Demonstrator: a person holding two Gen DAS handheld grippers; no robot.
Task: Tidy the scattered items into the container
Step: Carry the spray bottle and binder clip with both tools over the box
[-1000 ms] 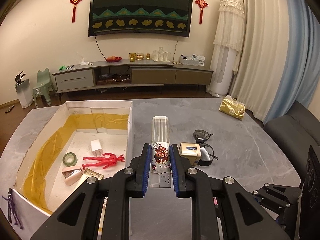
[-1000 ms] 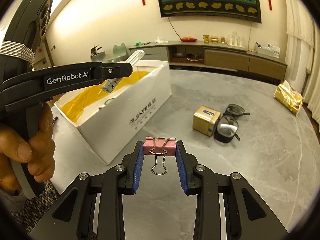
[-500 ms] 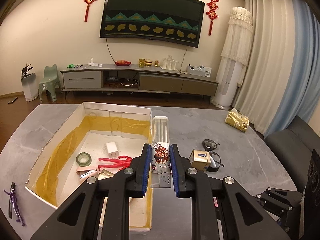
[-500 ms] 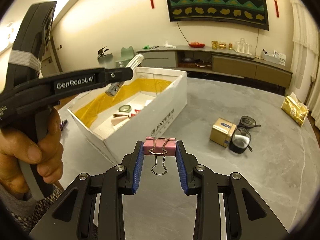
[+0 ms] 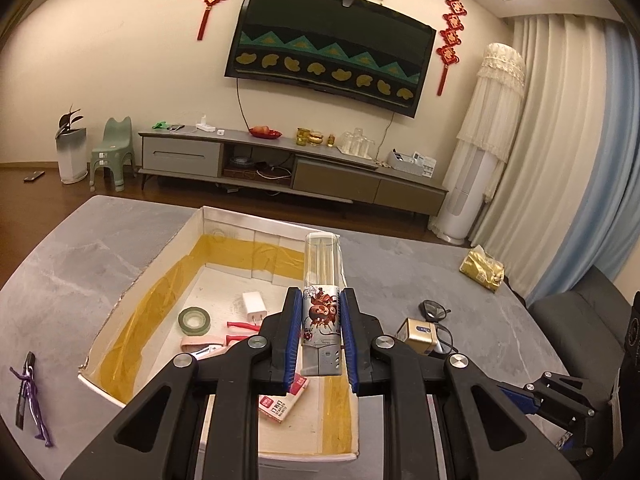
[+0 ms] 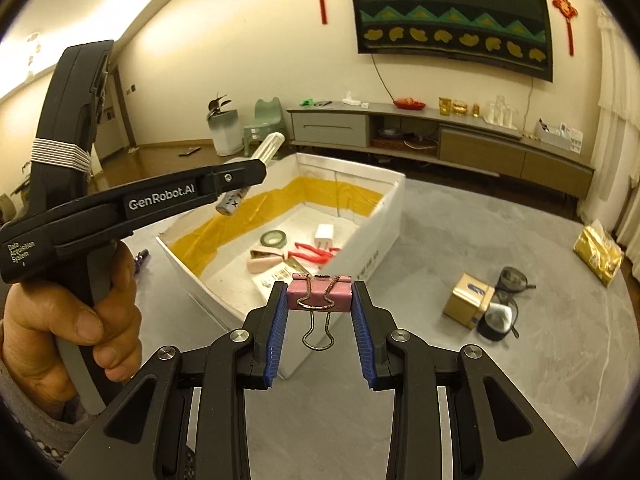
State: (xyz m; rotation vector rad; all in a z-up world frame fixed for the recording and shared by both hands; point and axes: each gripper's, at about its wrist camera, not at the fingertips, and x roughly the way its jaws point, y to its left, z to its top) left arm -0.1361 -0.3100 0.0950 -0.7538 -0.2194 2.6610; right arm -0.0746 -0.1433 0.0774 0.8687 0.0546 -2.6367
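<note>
left gripper (image 5: 320, 330) clamps tube (image 5: 321, 280) over box (image 5: 160, 276) | right gripper (image 6: 320, 312) clamps binder clip (image 6: 320, 290) | next: release both inside

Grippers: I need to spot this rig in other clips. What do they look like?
Both grippers, left and right, are matte black with silver screws and ribbed blue fingers. The left reads "GenRobot.AI" and "Data Acquisition System", with white cord around its body. A grey patterned sleeve shows.

The right gripper (image 6: 319, 312) gripped a pink binder clip (image 6: 319, 295) just short of the white box (image 6: 384, 216).
</note>
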